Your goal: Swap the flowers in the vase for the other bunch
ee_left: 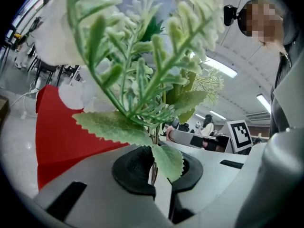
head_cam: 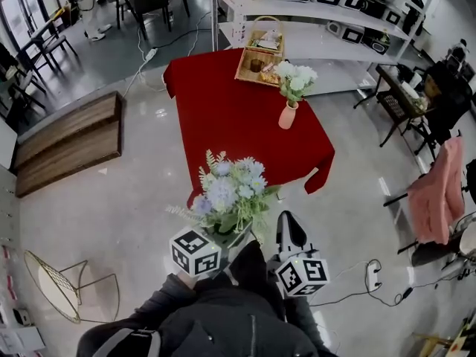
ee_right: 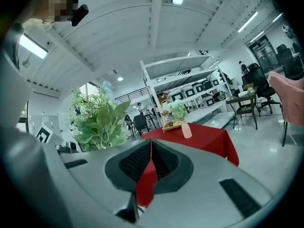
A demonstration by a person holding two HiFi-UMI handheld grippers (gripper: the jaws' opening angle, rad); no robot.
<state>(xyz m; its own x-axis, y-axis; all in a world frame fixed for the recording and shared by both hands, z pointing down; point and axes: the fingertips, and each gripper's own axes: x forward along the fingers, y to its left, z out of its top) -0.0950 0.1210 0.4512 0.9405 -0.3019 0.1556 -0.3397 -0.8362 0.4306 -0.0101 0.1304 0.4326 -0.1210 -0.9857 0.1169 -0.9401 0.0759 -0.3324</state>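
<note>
The left gripper (ee_left: pixel 154 171) has its fingers (ee_left: pixel 133 167) shut tight on the thin stems of the blue bunch (head_cam: pixel 229 192). The stems stand up between the fingers, and the flowers spread out above them. The bunch has soft blue and pale purple flowers, green leaves with saw edges, and ferny bits. It is over the floor, close to the person.

The right gripper (head_cam: pixel 288 225), at 3 o'clock from the bunch, has its fingers closed on nothing.

Far off at 12 o'clock, the pink vase (head_cam: pixel 288 115) stands on the red surface (head_cam: pixel 223 117) with white flowers (head_cam: pixel 296 78) in it.
</note>
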